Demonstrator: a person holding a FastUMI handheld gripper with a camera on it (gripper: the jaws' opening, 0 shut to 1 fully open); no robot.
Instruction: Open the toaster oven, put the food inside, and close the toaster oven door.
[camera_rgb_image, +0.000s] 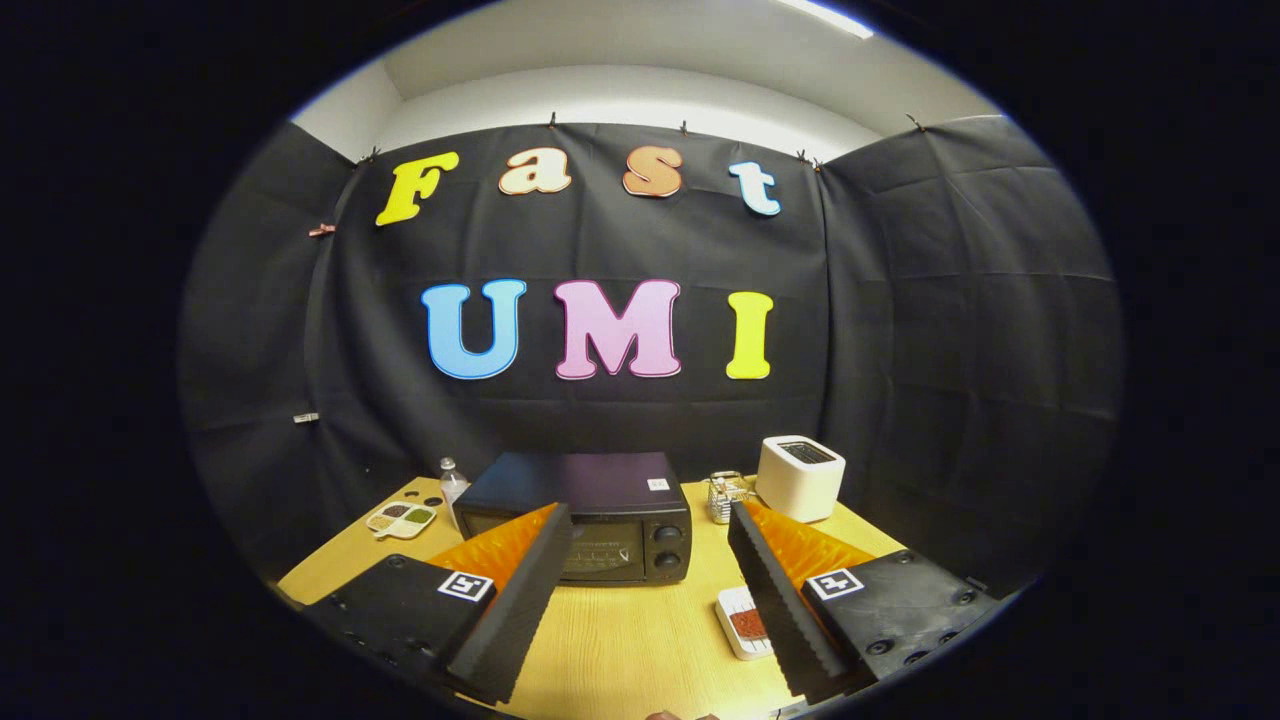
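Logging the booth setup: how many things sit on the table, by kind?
Toaster oven: 1
Pop-up toaster: 1
Water bottle: 1
Divided dish: 1
Food tray: 1
Wire basket: 1
Total: 6
Gripper open, above the table.

We see a staged recording booth: black cloth walls (900, 300) pinned around a wooden bench (620, 640) set with a toaster oven (590, 515), toaster (798, 477) and seasoning tray (401, 519).

Gripper (650, 520) fingers spread wide, holding nothing. Toaster oven (585, 515) just ahead, door closed. Food tray (745, 622) on table (620, 640) beside right finger.
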